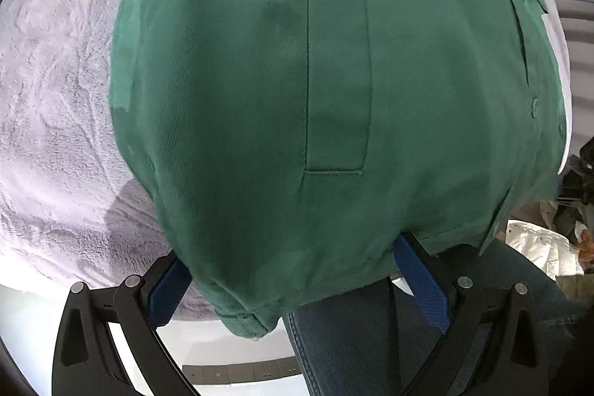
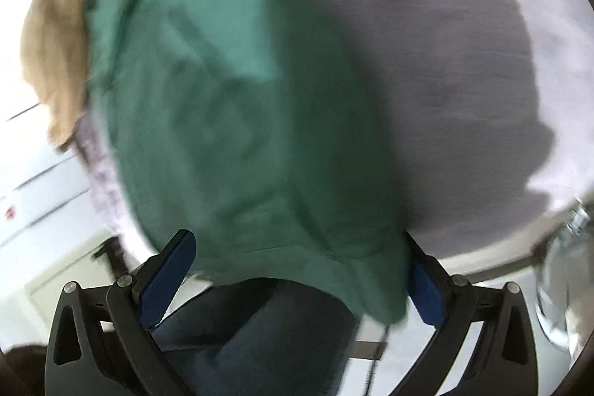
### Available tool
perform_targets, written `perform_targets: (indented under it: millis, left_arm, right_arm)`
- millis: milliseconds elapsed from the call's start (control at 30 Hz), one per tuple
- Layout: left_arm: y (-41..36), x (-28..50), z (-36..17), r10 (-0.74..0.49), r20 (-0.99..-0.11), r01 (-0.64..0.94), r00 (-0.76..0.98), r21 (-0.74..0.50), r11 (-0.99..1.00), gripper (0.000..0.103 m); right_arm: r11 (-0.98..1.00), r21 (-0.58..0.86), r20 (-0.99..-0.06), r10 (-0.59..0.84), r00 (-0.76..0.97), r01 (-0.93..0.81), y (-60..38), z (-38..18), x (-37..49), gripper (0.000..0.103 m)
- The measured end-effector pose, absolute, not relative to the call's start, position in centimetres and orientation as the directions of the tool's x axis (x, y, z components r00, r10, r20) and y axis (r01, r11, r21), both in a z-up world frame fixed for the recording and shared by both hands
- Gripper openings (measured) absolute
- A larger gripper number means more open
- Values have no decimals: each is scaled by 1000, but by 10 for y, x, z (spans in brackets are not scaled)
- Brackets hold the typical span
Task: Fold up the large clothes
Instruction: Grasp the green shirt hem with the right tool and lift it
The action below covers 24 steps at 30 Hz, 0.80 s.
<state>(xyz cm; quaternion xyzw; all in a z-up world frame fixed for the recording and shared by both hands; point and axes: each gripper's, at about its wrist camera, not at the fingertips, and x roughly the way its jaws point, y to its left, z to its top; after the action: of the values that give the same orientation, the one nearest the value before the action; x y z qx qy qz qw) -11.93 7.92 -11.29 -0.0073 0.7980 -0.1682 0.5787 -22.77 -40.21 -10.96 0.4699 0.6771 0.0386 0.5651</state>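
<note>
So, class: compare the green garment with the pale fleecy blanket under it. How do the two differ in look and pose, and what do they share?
The green garment is smooth woven cloth with stitched seams; the pale blanket is fluffy and textured. The garment's near edge hangs off between the gripper fingers, while the blanket lies spread flat beneath it. The garment is deep green; the blanket is whitish-lilac. Both are soft fabric.

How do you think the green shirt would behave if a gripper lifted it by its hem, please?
The green shirt would probably sag and fold, since its hem already droops limply off the bed. Its woven cloth looks light and should not slip readily.
</note>
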Motion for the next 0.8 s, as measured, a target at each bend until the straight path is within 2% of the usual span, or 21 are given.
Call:
perform_targets:
  millis: [100, 167, 333, 600, 633, 733, 767, 800]
  left_arm:
    - [86, -110, -117, -232, -915, 144, -329, -292, 945, 102]
    - [87, -103, -119, -249, -911, 123, -328, -302, 945, 102]
    - [97, -99, -114, -294, -901, 77, -320, -334, 939, 102]
    - [111, -99, -104, -346, -886, 49, -307, -378, 924, 102]
    - [111, -107, -104, -340, -889, 53, -308, -373, 926, 100]
    - [100, -116, -110, -254, -913, 108, -319, -301, 947, 78]
    - [100, -116, -111, -235, -918, 129, -319, -287, 949, 74]
    - [101, -116, -109, -233, -920, 135, -317, -287, 948, 69]
  right_arm:
    - [447, 710, -616, 769, 171, 544, -393, -97, -216, 103]
    - [416, 742, -578, 794, 187, 526, -389, -94, -209, 103]
    - [477, 687, -625, 773, 110, 548, -380, -104, -201, 103]
    - [445, 719, -582, 805, 112, 534, -375, -103, -194, 103]
    - [460, 708, -591, 801, 94, 535, -374, -104, -193, 103]
    - [520, 653, -637, 770, 28, 550, -373, -109, -192, 102]
    - [547, 628, -658, 753, 1, 554, -372, -112, -193, 98]
    - [579, 597, -681, 732, -32, 556, -372, -114, -194, 77]
